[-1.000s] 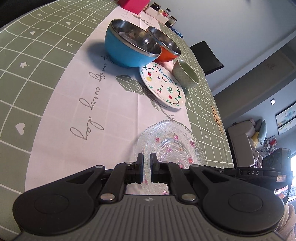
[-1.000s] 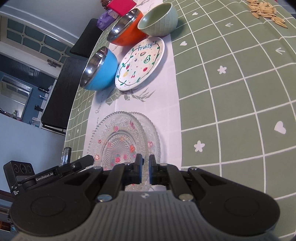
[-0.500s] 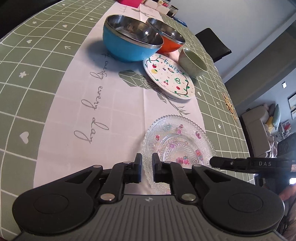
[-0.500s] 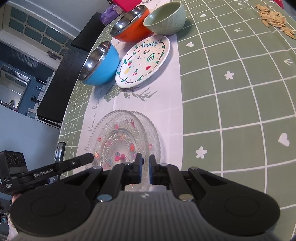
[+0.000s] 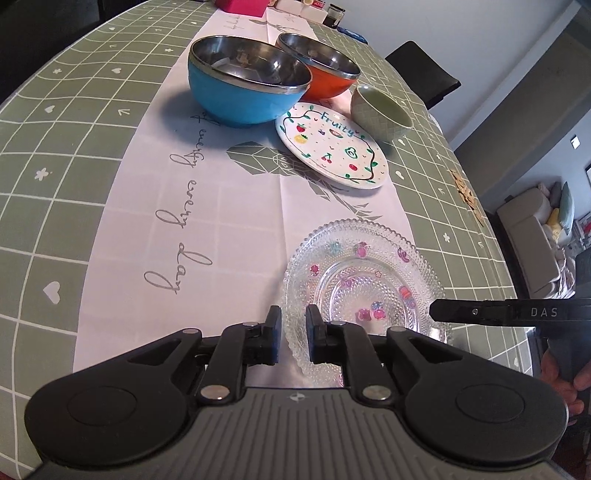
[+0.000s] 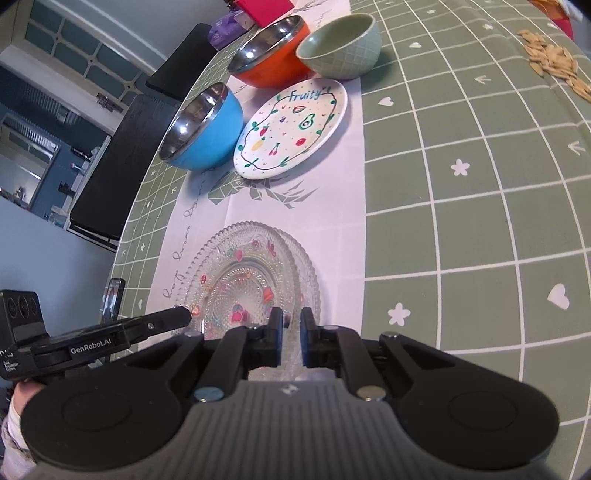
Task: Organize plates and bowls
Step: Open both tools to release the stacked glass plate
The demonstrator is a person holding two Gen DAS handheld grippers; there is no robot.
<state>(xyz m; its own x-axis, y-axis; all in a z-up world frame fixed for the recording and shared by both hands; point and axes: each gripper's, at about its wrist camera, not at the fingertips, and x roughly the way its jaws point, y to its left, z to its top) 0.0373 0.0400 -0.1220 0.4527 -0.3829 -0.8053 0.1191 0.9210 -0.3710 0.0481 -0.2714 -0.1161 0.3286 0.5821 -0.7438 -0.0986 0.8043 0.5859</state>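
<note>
Two clear glass plates (image 5: 364,284) lie stacked on the white runner; they also show in the right wrist view (image 6: 251,280). My left gripper (image 5: 293,334) is nearly shut and empty at the stack's near left rim. My right gripper (image 6: 291,338) is nearly shut with the near rim of the stack between its jaws; whether it grips is unclear. Beyond lie a white "Fruity" plate (image 5: 332,146), a blue bowl (image 5: 243,85), an orange bowl (image 5: 321,70) and a green bowl (image 5: 380,112).
The green checked tablecloth (image 6: 461,184) spreads to the right, with a pile of seeds (image 6: 554,66) at the far right. A pink box (image 5: 240,3) and small jars (image 5: 334,14) stand at the table's far end. Black chairs (image 6: 107,177) stand beside the table.
Both grippers have drawn back and risen a little from the glass plates. The left gripper's jaws have parted slightly. The plates and bowls have not moved.
</note>
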